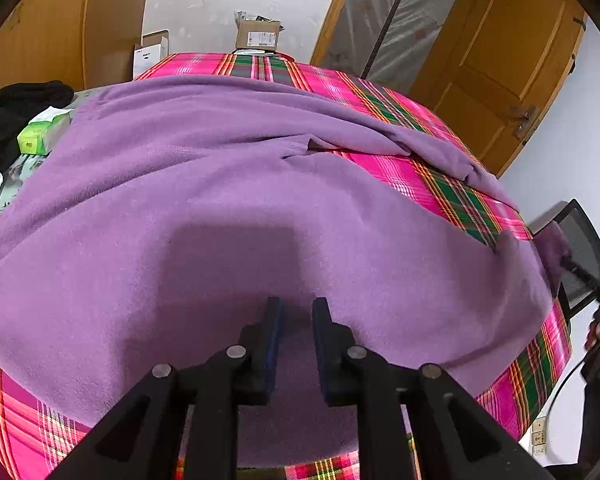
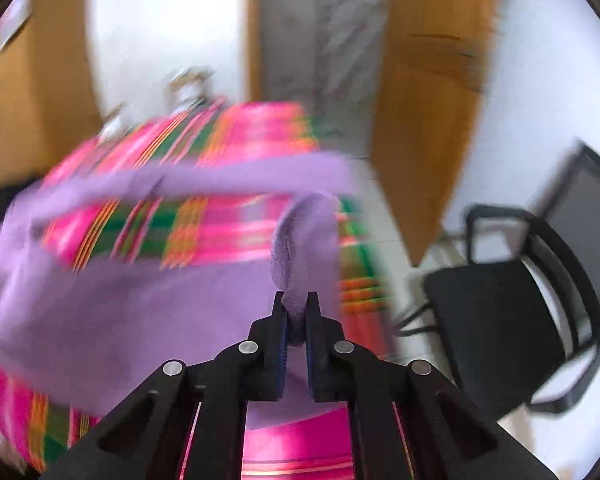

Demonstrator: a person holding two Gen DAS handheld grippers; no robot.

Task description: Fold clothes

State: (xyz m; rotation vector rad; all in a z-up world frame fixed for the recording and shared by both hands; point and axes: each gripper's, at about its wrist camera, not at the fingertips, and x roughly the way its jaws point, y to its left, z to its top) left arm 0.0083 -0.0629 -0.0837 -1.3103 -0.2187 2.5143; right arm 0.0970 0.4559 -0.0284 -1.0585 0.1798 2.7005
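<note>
so, left wrist view: a purple garment [image 1: 228, 184] lies spread over a table under a pink plaid cloth [image 1: 432, 184].
left gripper [image 1: 297, 312]: fingers parted, hovering just over the fabric with nothing pinched between them.
table's left edge: a green box [image 1: 42, 134] beside a black bundle [image 1: 18, 110].
far end: a cardboard box [image 1: 258, 34].
right wrist view: heavily blurred.
right gripper [image 2: 296, 306]: fingers clamped on a raised fold of the purple garment, its edge standing up between the pads.
right side: a black chair [image 2: 496, 332] on the floor.
</note>
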